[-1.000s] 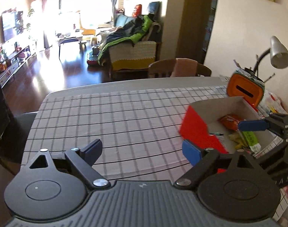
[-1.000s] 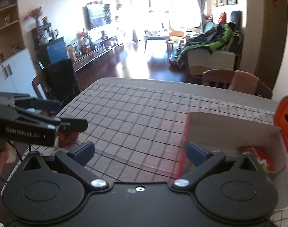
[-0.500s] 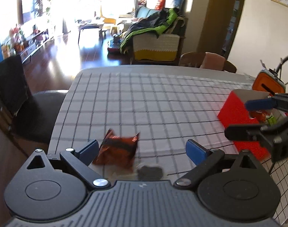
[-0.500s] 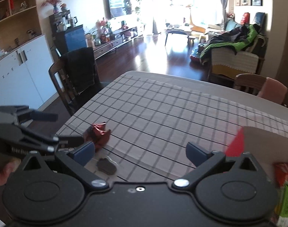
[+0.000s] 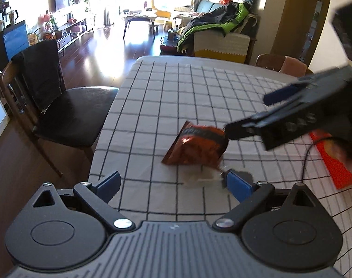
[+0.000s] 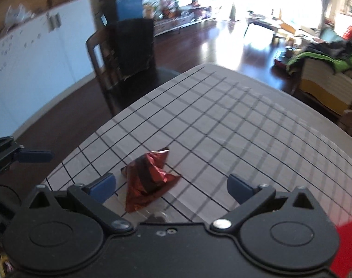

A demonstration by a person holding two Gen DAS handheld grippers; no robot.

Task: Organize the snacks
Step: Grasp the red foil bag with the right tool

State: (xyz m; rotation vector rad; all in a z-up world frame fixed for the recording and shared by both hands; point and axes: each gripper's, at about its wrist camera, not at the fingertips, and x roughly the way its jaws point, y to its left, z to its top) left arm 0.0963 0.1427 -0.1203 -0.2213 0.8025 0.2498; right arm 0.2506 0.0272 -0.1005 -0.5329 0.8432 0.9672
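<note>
2 grippers hang over a counter (image 5: 176, 97) covered with a white cloth ruled in black squares, and 1 red foil snack packet (image 5: 196, 147) lies on that cloth near the corner closest to a dark wooden chair (image 5: 60, 106). In the left wrist view the left gripper (image 5: 173, 183) points down at the cloth with its jaws wide apart and nothing between them; the packet sits ahead of it, nearer its right blue pad than its left, and not touching either. The right gripper (image 5: 250, 113) reaches in from the right side of that view, and 1 of its black fingers (image 5: 243, 129) ends right at the packet's upper right corner; whether it touches the foil cannot be told. In the right wrist view the right gripper (image 6: 171, 184) also has its jaws spread wide, with the crumpled packet (image 6: 150, 178) lying on the cloth between the 2 blue pads, closer to the left one, and neither pad pressing on it. The left gripper (image 6: 25, 156) shows at the left edge of that view, beyond the counter's edge. A red box (image 5: 337, 159) sits on the cloth at the right, partly hidden behind the right gripper. This view is blurred.
</note>
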